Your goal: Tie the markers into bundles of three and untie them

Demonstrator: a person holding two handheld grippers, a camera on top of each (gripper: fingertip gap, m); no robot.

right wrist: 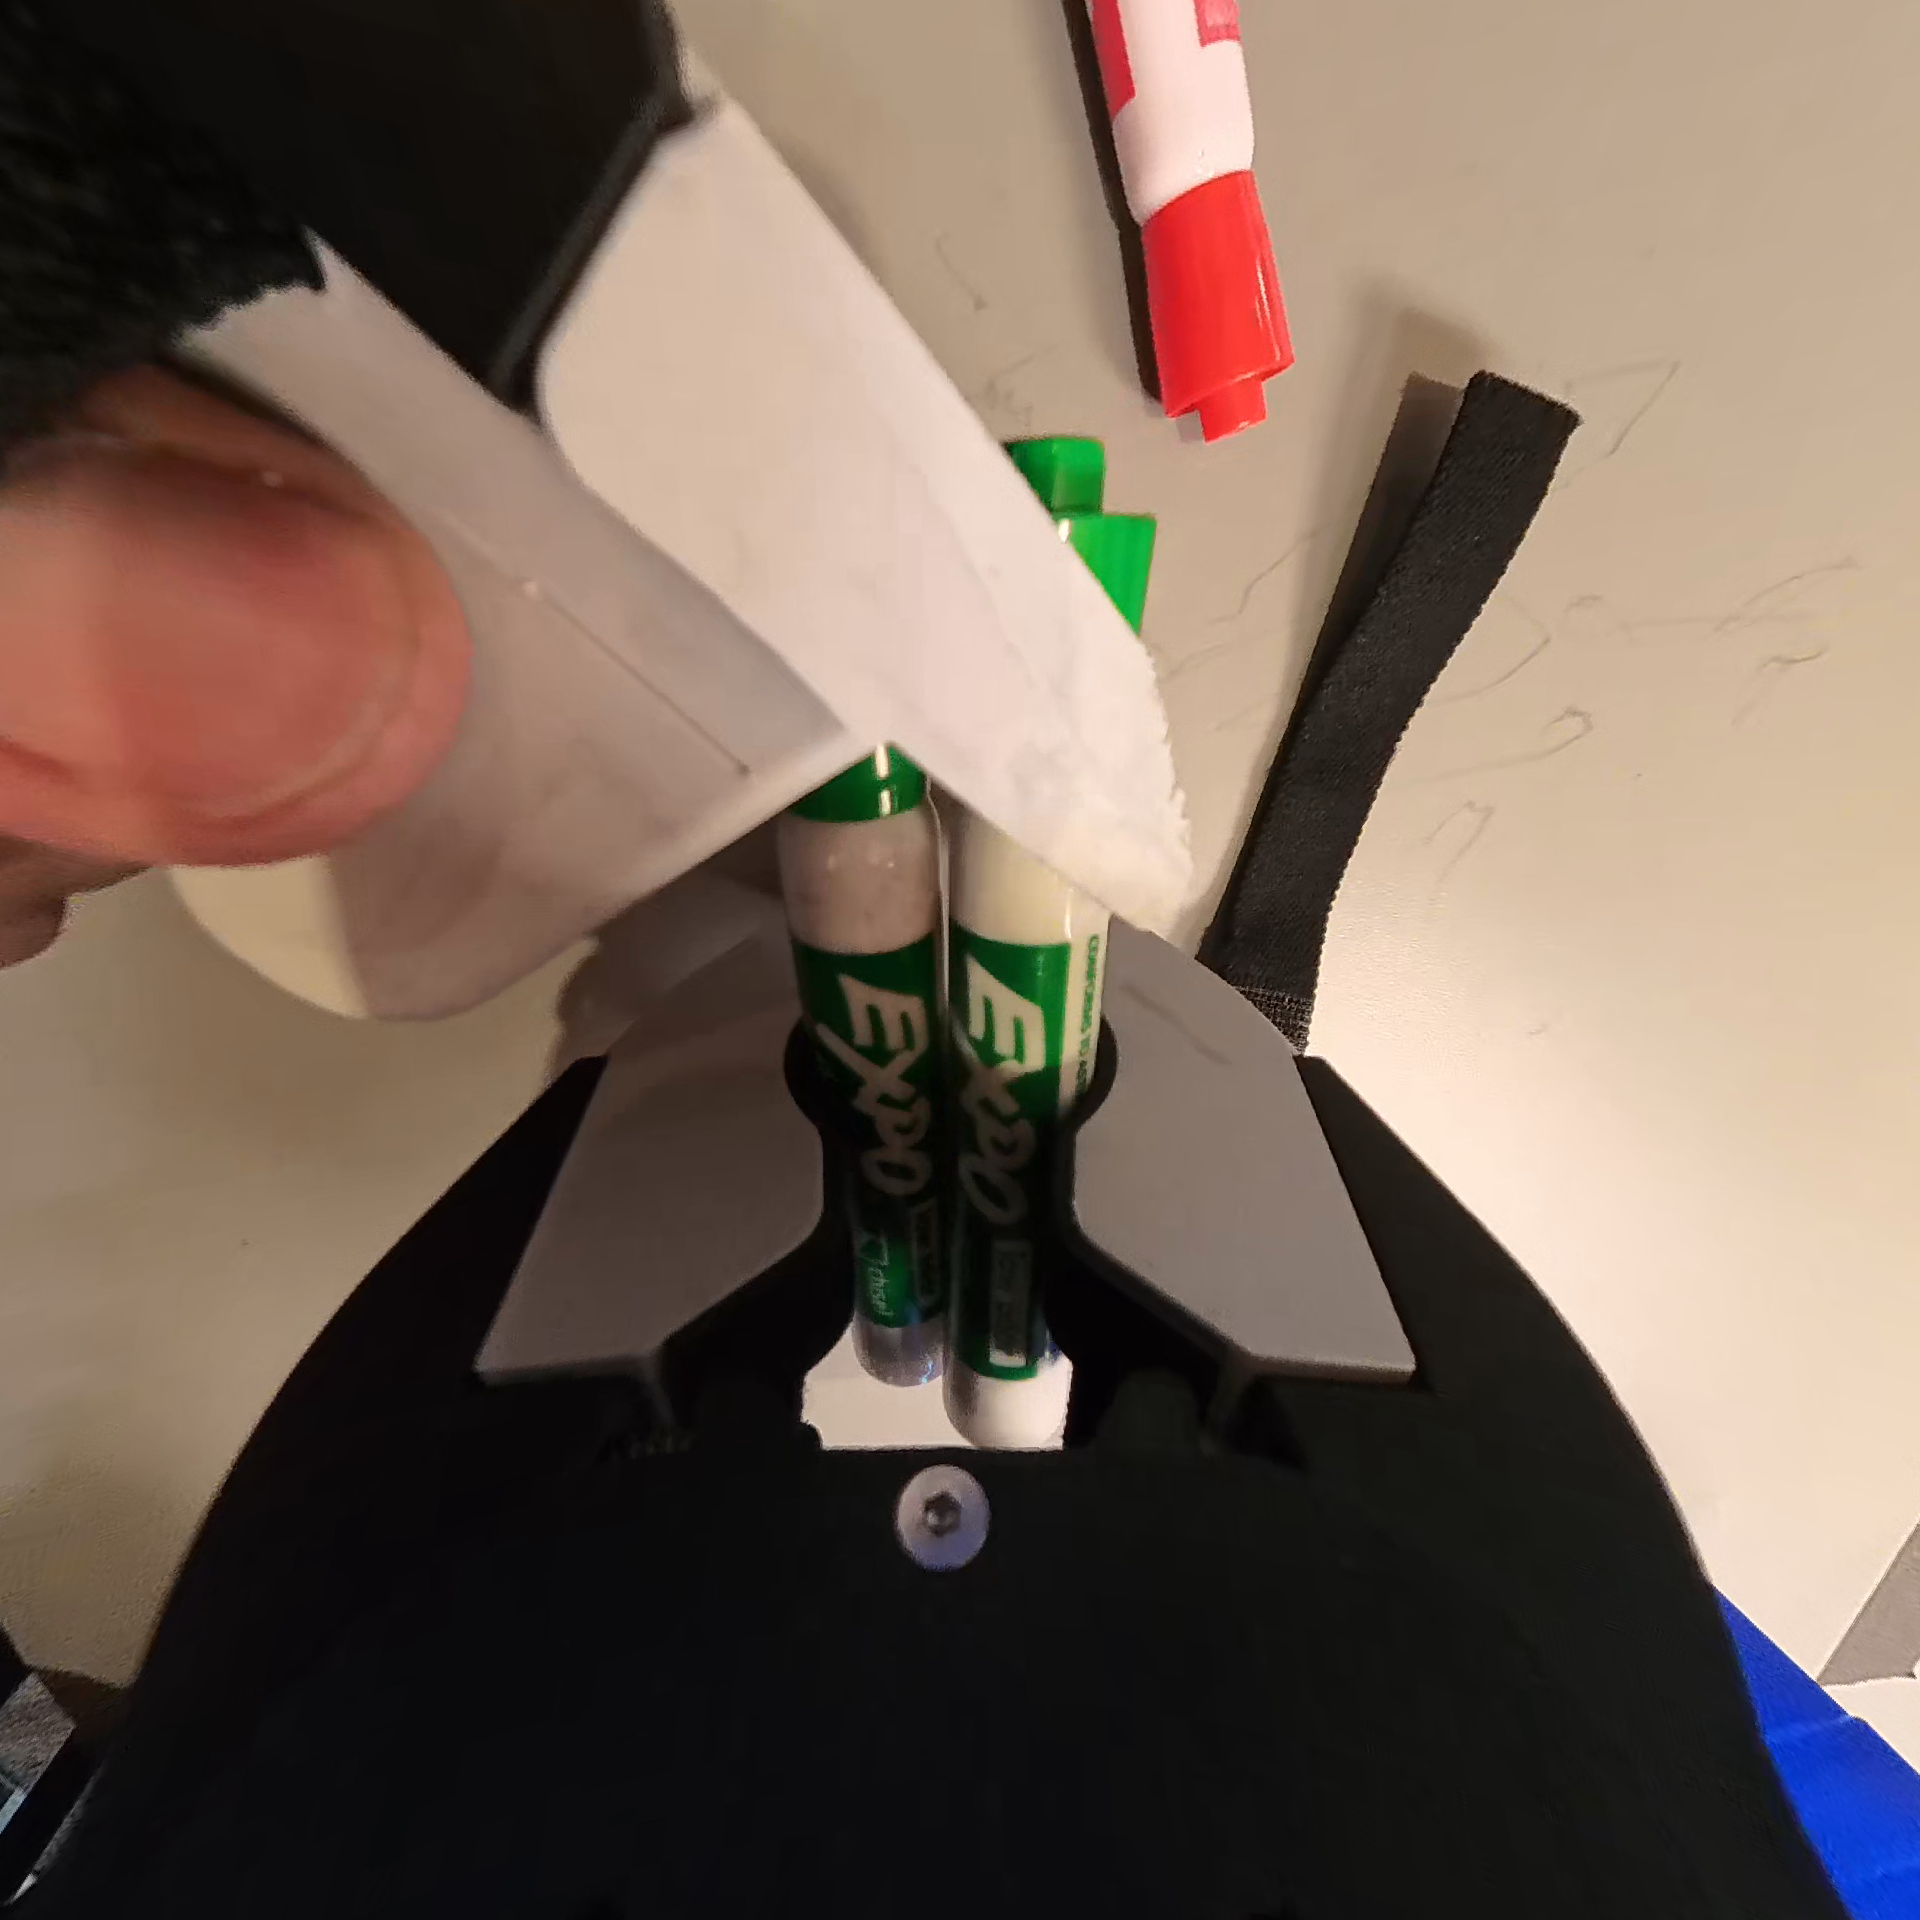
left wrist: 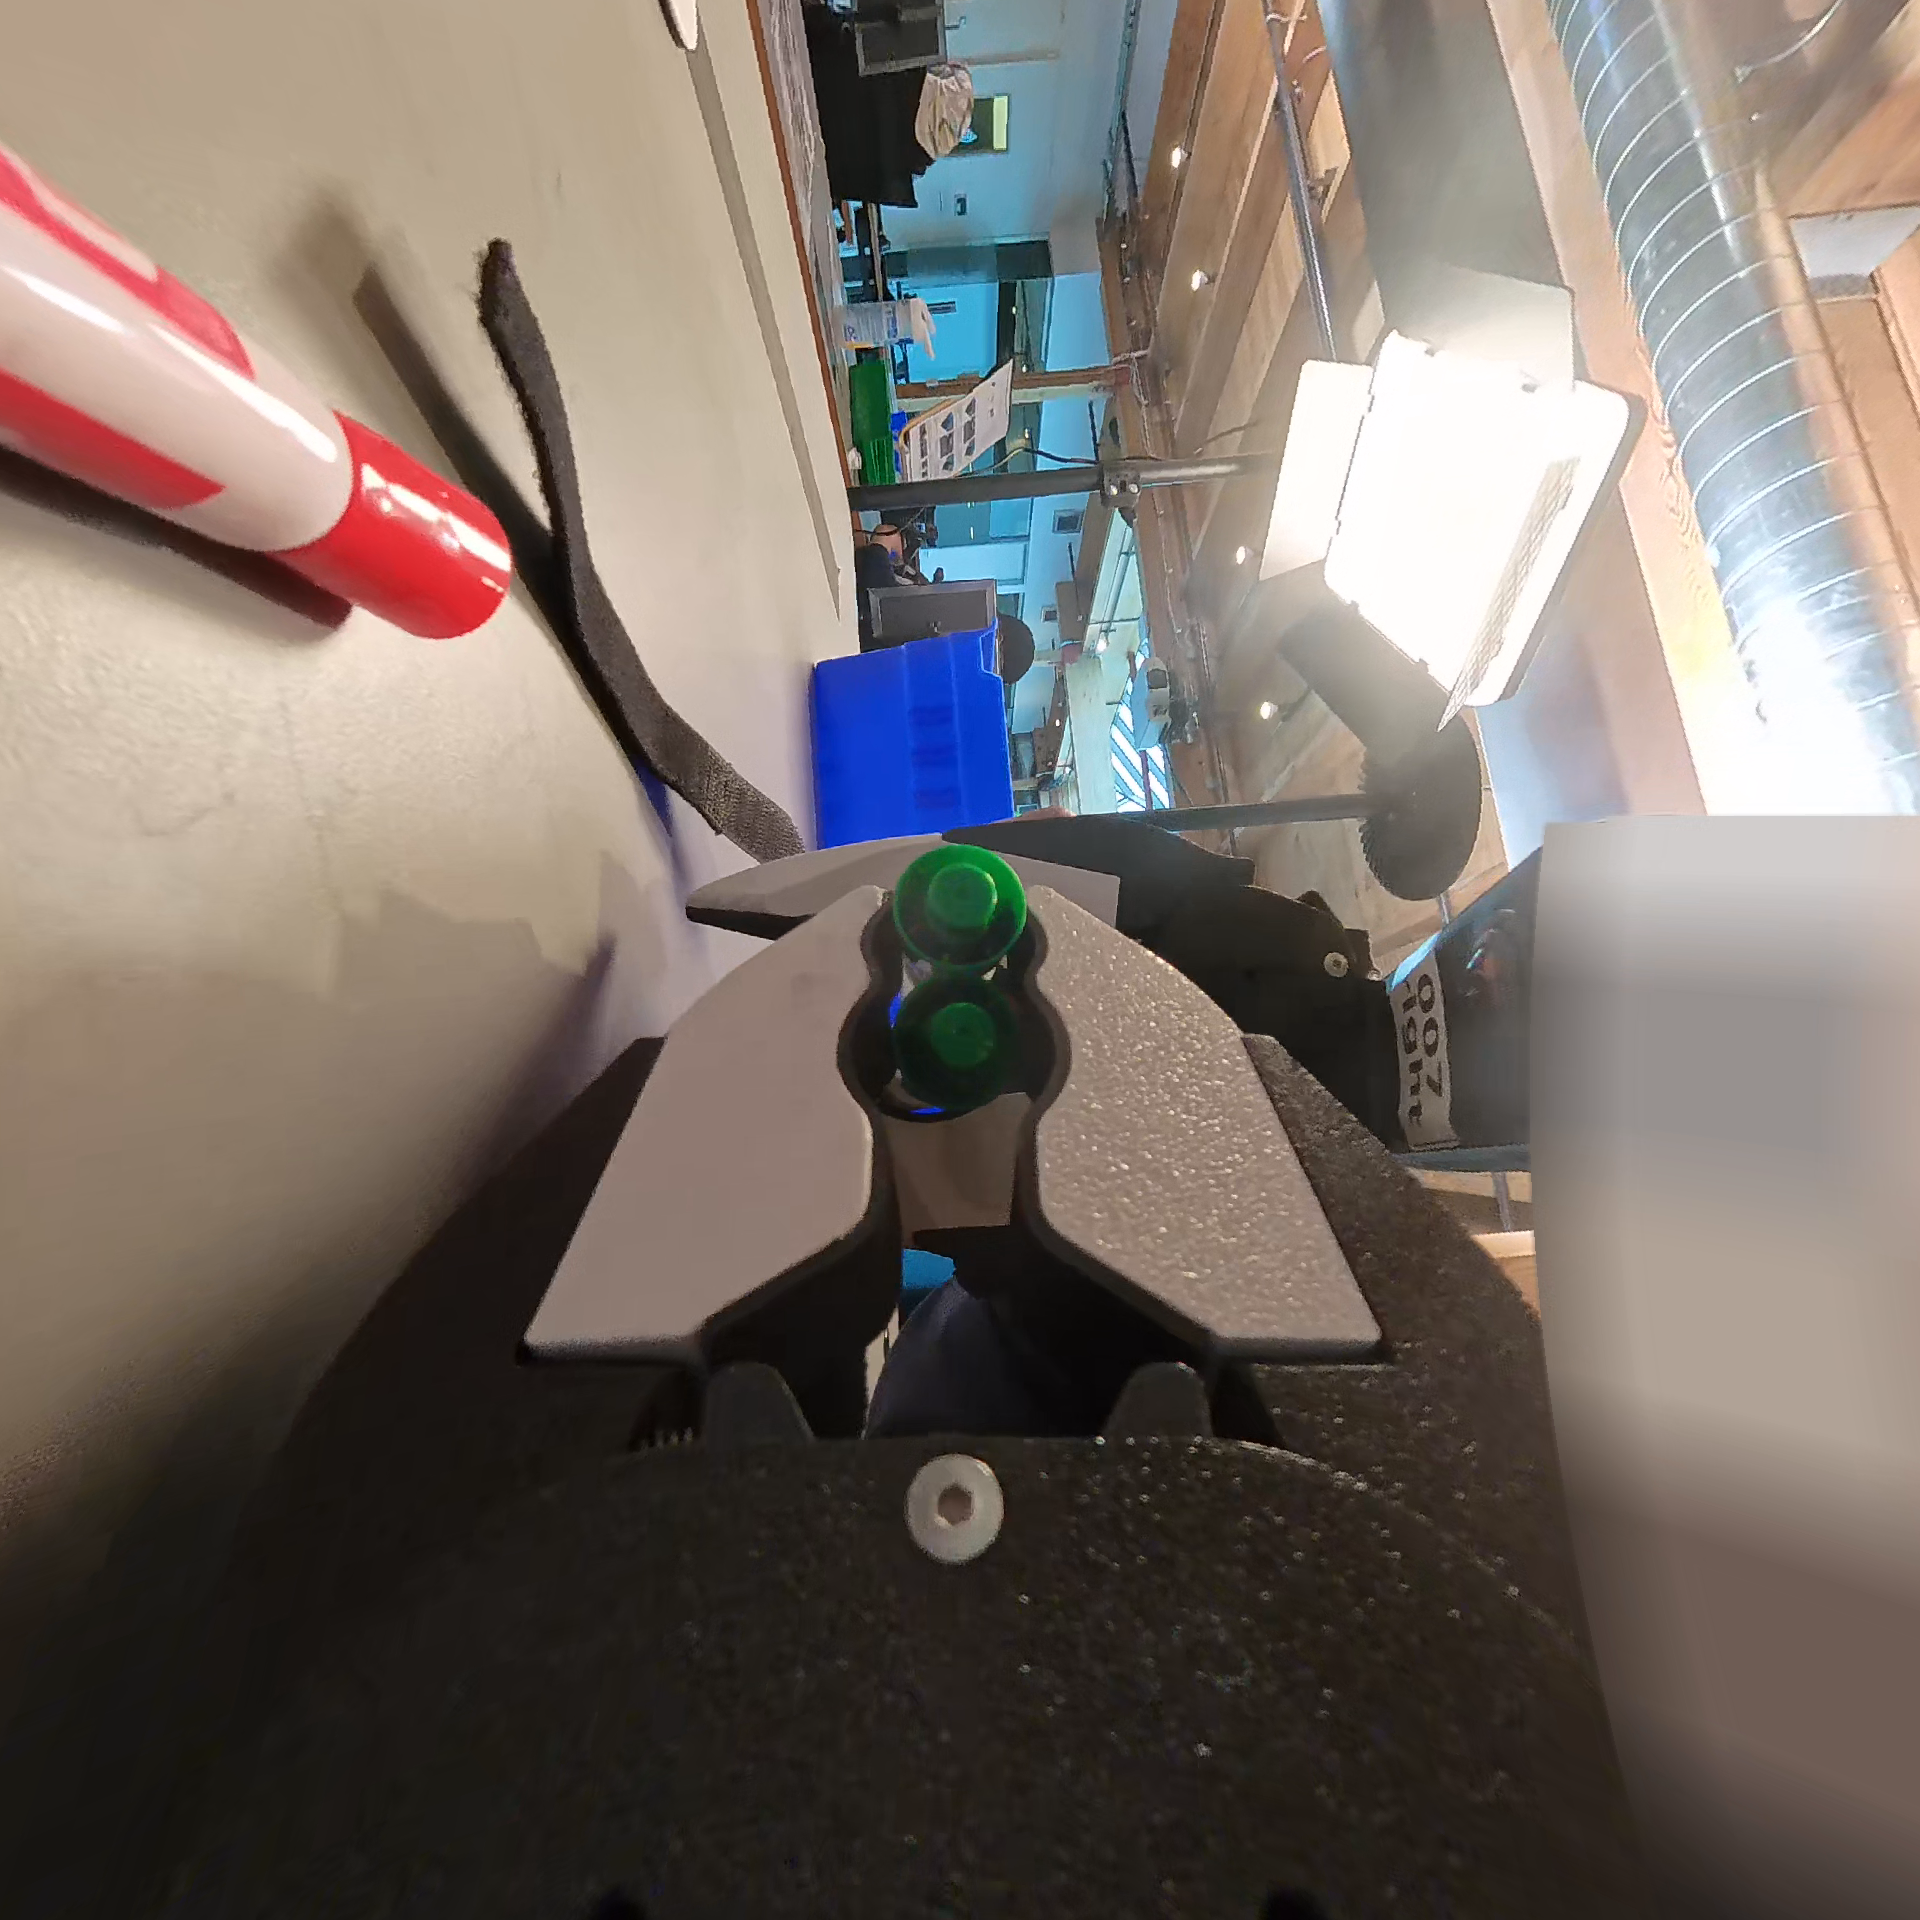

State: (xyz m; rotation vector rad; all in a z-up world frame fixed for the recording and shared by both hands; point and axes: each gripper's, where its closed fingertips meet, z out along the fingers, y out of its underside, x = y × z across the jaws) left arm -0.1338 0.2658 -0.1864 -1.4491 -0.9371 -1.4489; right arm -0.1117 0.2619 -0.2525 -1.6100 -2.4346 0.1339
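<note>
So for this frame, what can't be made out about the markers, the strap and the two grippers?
- Third marker: a blue glint shows behind the green markers; the right gripper hides it.
- Green marker caps: right wrist view, mostly covered by the left gripper's finger.
- Red marker: cut off by the frame edge in both views.
- Strap: near end hidden behind the right gripper.
- Left gripper: closed on the green markers' ends; the right gripper's grip force is unclear.
</note>
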